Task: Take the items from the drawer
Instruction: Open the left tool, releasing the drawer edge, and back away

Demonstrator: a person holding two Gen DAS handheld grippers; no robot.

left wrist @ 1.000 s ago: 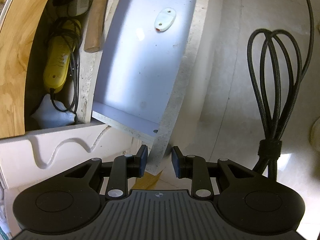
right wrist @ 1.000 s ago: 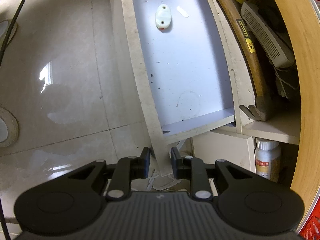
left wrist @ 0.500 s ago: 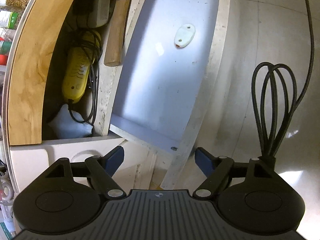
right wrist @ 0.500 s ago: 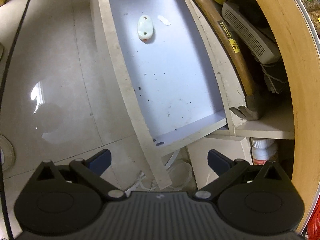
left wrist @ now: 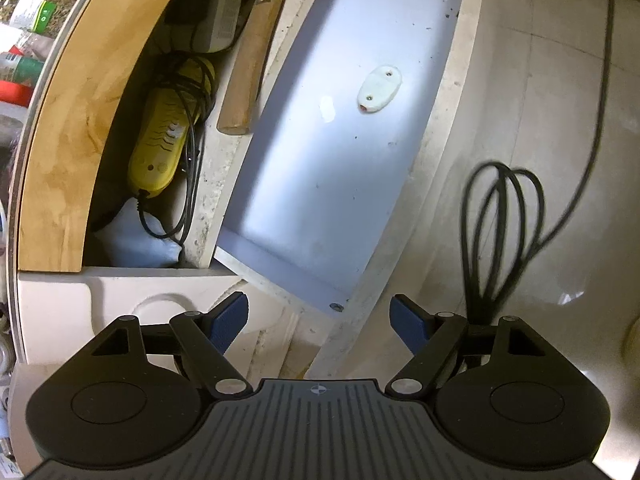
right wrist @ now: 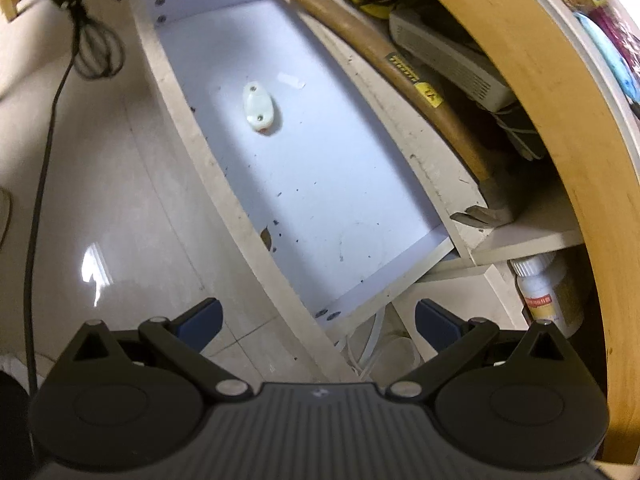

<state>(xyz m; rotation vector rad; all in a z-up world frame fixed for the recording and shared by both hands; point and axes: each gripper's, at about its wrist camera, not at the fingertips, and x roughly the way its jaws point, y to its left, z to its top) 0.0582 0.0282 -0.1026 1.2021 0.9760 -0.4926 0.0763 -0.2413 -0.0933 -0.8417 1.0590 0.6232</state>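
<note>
A pulled-out drawer (left wrist: 320,200) with a white bottom lies below both grippers. On its bottom sits a small white oval piece (left wrist: 379,89) with two screw holes, and a white scrap (left wrist: 327,107) beside it. My left gripper (left wrist: 318,312) hangs open over one near corner of the drawer, nothing between its blue pads. In the right wrist view the same drawer (right wrist: 320,208) holds the oval piece (right wrist: 259,111). My right gripper (right wrist: 318,314) stands wide open over the drawer's other end corner, holding nothing.
Behind the drawer, a cabinet compartment holds a wooden-handled hammer (right wrist: 400,76), a white box (right wrist: 444,64), a yellow corded device (left wrist: 164,140) and a white bag (left wrist: 136,236). A white bottle (right wrist: 540,296) stands lower down. A coiled black cable (left wrist: 500,232) lies on the glossy floor.
Both grippers went from shut on the drawer's front board to wide open. Both views have rolled, so the drawer lies more slanted in the picture.
</note>
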